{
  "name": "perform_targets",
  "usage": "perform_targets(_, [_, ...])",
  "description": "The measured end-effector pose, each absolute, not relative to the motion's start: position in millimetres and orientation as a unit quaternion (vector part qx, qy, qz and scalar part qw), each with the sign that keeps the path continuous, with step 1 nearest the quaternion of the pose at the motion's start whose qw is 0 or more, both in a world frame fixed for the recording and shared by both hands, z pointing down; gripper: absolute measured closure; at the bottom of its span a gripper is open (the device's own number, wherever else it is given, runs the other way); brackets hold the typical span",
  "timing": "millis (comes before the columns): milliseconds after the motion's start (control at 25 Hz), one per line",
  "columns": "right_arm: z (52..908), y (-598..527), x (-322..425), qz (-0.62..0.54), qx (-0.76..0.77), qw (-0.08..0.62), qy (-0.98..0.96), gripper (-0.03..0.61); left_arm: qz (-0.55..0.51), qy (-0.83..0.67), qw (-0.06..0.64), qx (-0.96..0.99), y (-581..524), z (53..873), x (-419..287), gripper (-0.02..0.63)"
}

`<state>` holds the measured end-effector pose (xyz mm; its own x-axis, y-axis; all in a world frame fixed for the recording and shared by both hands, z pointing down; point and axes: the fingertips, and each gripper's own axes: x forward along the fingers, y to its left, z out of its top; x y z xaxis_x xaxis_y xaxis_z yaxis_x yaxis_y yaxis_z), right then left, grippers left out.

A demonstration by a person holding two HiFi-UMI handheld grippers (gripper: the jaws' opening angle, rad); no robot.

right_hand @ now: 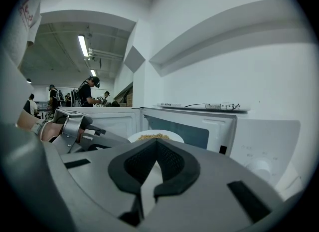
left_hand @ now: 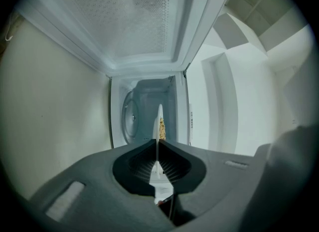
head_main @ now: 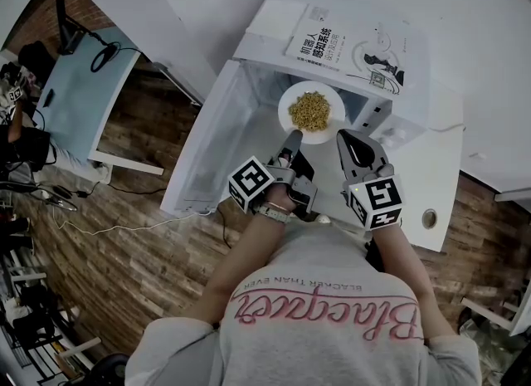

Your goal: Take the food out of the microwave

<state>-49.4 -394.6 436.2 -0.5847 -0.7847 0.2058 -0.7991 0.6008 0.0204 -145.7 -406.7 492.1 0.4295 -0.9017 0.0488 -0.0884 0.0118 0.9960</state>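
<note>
A white plate (head_main: pixel 314 134) of yellow food (head_main: pixel 309 110) hangs level in front of the open white microwave (head_main: pixel 265 31). My left gripper (head_main: pixel 292 138), rolled on its side, is shut on the plate's near-left rim. In the left gripper view the plate (left_hand: pixel 159 116) runs edge-on between the left gripper's (left_hand: pixel 158 143) pads, with the food (left_hand: pixel 162 127) and the cavity (left_hand: pixel 144 101) behind. My right gripper (head_main: pixel 347 137) is shut beside the plate's right rim. In the right gripper view the plate (right_hand: pixel 172 136) lies just beyond the right gripper's (right_hand: pixel 157 143) tips, with nothing visibly clamped.
The microwave door (head_main: pixel 211 144) swings out to the left, beside my left arm. A book (head_main: pixel 348 48) lies on top of the microwave. The white table (head_main: pixel 440 168) has a cable hole (head_main: pixel 429 218). People (right_hand: pixel 87 92) stand far off in the room.
</note>
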Motion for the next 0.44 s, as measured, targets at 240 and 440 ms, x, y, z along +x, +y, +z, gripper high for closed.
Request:
perform_targets(240, [436.1, -394.8, -49.0, 0.033, 0.447, 0.1, -0.888, 0.569, -0.341, -0.401, 0.588, 0.614, -405.7, 491.4, -140.3, 0.595])
perform_targets(440, [437.5, -394.9, -46.6, 0.033, 0.447, 0.099, -0.888, 0.569, -0.338, -0.4, 0.59, 0.615, -405.4, 493.8, -137.4, 0.595])
